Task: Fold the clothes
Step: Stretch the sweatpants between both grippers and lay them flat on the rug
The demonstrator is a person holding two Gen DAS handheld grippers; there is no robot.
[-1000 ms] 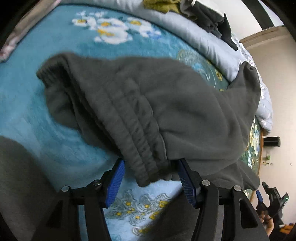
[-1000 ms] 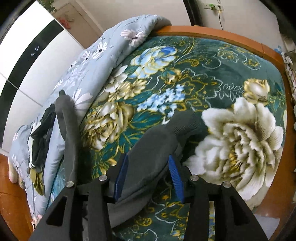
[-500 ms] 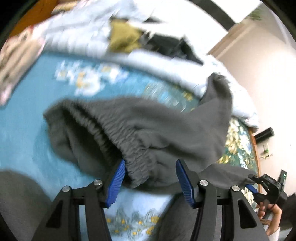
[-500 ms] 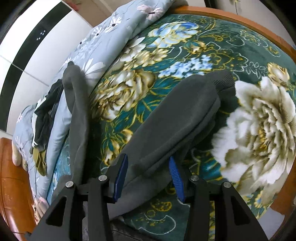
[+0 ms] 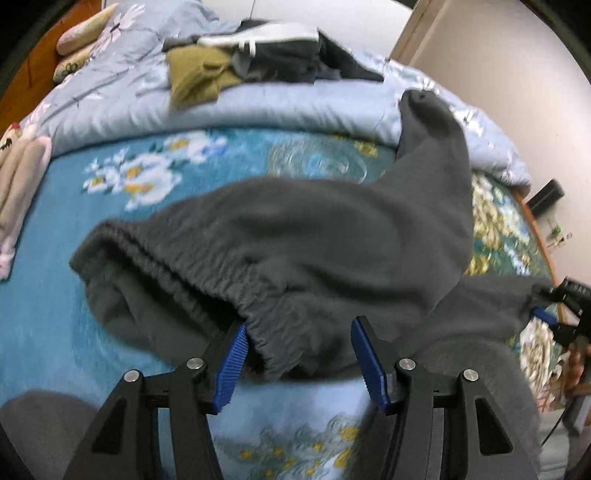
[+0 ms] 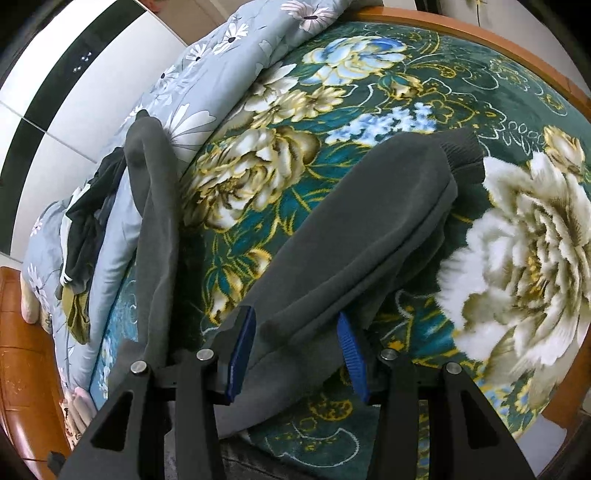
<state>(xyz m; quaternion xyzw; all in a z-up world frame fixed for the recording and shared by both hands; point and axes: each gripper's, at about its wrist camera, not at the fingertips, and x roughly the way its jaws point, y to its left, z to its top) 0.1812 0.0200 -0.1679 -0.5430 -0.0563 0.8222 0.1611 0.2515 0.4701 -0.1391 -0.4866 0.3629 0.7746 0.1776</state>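
Dark grey sweatpants (image 5: 314,240) lie across the floral blanket on the bed. In the left wrist view my left gripper (image 5: 297,360) has its blue pads either side of the elastic waistband, which hangs between them; the jaws stand wide. One leg (image 5: 432,122) reaches up onto the pale quilt. In the right wrist view my right gripper (image 6: 297,356) straddles the other leg (image 6: 369,236), whose ribbed cuff (image 6: 461,151) lies far out on the blanket. The right gripper also shows in the left wrist view (image 5: 554,317) at the right edge.
A pale blue flowered quilt (image 5: 258,107) lies along the far side, with an olive garment (image 5: 199,74) and dark clothes (image 5: 295,51) piled on it. A pink-white soft toy (image 5: 18,177) is at left. The wooden bed frame (image 6: 480,33) rims the mattress.
The left gripper has tipped up and drawn back, so more of the quilt and clothes pile shows. The trouser leg in the right gripper has stretched out longer across the blanket.
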